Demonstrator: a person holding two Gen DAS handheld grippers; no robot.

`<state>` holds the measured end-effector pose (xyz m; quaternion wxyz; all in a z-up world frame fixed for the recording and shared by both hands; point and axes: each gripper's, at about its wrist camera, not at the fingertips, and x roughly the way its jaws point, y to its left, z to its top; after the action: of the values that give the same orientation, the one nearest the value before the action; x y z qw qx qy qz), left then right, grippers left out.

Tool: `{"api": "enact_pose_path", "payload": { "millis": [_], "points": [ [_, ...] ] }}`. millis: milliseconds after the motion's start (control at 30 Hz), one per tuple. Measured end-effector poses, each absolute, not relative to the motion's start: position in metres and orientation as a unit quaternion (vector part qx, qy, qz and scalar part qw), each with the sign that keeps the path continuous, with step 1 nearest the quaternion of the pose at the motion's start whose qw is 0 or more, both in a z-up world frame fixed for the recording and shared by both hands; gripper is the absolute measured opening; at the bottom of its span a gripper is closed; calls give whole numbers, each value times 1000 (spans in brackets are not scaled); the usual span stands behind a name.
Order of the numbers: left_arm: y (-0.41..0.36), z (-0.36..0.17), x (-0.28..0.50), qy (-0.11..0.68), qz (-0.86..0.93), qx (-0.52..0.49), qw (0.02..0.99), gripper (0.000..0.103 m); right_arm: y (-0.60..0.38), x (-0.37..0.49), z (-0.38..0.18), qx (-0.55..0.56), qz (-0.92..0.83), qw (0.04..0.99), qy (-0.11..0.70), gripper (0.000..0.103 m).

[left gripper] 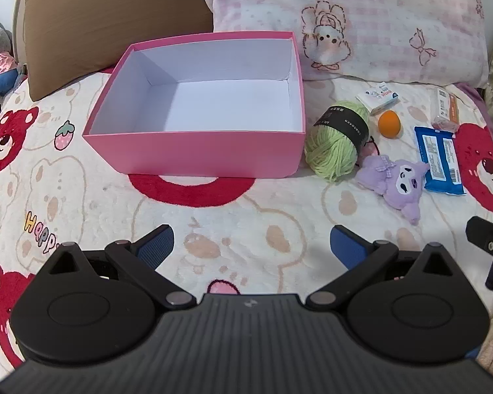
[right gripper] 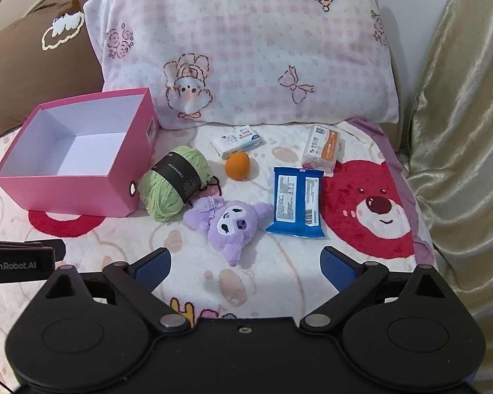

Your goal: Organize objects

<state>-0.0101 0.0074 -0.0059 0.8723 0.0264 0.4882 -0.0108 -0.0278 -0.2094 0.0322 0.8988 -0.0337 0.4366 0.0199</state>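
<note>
— What do we see the box [left gripper: 194, 151] made of?
— We see smooth pink card, matt, with plain white paper inside.
— And the yarn [right gripper: 171, 184]?
— We see soft, fuzzy green wool with a black paper band.
— The plush [right gripper: 230, 223]?
— Fluffy purple cloth. The blanket [left gripper: 279, 216] under it looks woolly and rough too.
— The blue pack [right gripper: 297, 202]?
— We see shiny plastic wrap. The ball [right gripper: 237, 165] looks smooth and matt.
— And our grippers?
— We see matt black plastic, ribbed blue pads [left gripper: 156, 246] and small dull metal pins. The curtain [right gripper: 460, 131] is glossy gold cloth.
</note>
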Motion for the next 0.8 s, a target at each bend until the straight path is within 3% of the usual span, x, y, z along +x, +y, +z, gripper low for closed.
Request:
{"api": "enact_pose_path", "payload": {
  "millis": [800],
  "points": [
    [7,-8,-12,494,-14,21,869,103,-211,-27,27,-17,56,892,448,103]
  ]
}}
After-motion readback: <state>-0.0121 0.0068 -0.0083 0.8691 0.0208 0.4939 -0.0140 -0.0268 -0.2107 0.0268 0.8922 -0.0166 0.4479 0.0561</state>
